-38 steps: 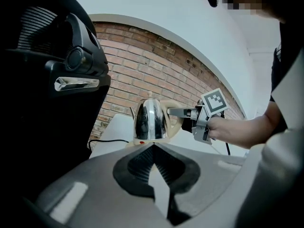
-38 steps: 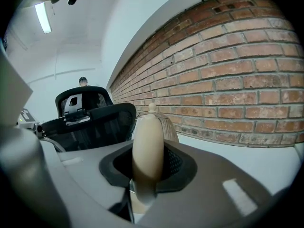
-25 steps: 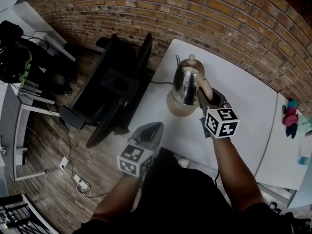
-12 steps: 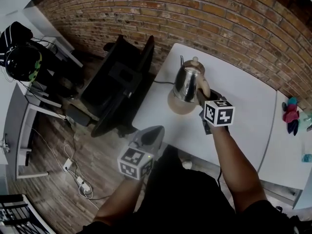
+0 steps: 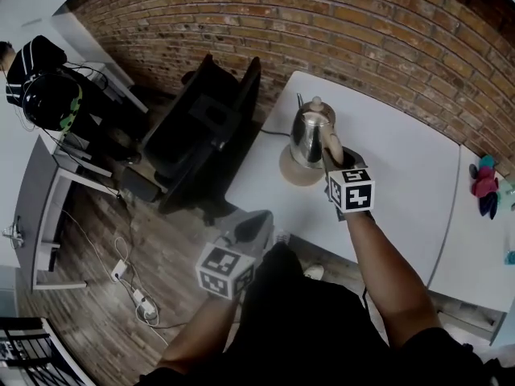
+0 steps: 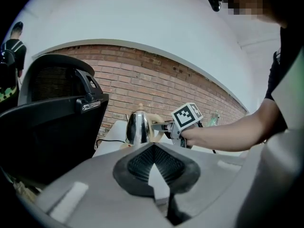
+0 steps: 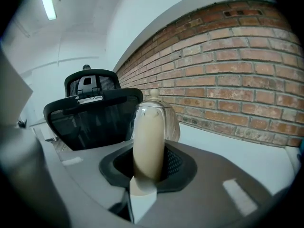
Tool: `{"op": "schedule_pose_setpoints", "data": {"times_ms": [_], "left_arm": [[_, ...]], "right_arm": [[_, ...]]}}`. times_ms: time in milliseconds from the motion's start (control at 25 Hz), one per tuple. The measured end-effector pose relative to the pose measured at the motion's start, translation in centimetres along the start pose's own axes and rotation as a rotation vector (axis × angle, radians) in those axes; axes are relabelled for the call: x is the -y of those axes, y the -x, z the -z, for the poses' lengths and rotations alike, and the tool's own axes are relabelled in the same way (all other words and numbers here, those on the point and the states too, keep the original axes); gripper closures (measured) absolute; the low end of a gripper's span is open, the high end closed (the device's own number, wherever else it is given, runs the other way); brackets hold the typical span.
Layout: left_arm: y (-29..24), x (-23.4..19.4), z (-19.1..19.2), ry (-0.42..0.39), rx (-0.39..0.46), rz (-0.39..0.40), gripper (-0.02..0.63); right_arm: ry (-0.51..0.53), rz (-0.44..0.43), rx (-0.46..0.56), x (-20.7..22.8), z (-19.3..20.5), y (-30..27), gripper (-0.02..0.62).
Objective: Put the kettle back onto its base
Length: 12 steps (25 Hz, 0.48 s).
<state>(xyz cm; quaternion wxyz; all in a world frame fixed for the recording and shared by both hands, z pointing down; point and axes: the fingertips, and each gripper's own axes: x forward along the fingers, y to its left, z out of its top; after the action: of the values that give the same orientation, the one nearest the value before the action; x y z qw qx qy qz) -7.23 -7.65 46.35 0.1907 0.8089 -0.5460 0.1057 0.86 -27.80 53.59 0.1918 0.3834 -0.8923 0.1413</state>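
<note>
On the white table (image 5: 402,159), next to the black office chair (image 5: 201,135), the steel kettle (image 5: 310,133) has settled over the last second from a slight tilt to upright on its beige base (image 5: 291,170). It looks seated, so likely only the release is left. The right gripper (image 5: 331,153) is still clamped on the cream handle (image 7: 148,141); the left gripper (image 5: 245,236) hangs off the table edge, jaws together on nothing.

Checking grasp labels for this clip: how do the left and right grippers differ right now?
The right gripper is shut on the beige handle of the kettle; the left gripper is shut on nothing. The right gripper is over the white table; the left gripper hangs off its near edge. Both carry marker cubes.
</note>
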Motion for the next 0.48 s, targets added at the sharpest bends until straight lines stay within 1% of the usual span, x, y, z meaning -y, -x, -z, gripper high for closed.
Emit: {"op": "schedule_pose_setpoints", "data": {"times_ms": [120,280,480], "left_arm": [[0.3,-0.4,0.2,-0.004,-0.007,0.003,0.604],[-0.1,-0.9,-0.4,-0.012,-0.008,0.035,0.604],[-0.2,-1.8,-1.0,-0.049,-0.032,0.108,0.605]], "right_arm": [[0.03,0.01,0.006,-0.7,-0.1,0.2,0.489],[0.087,0.042,0.061,-1.3,-0.9,0.7,0.492],[0.073,0.081,0.09,-2.3,-1.6,0.8,0.494]]}}
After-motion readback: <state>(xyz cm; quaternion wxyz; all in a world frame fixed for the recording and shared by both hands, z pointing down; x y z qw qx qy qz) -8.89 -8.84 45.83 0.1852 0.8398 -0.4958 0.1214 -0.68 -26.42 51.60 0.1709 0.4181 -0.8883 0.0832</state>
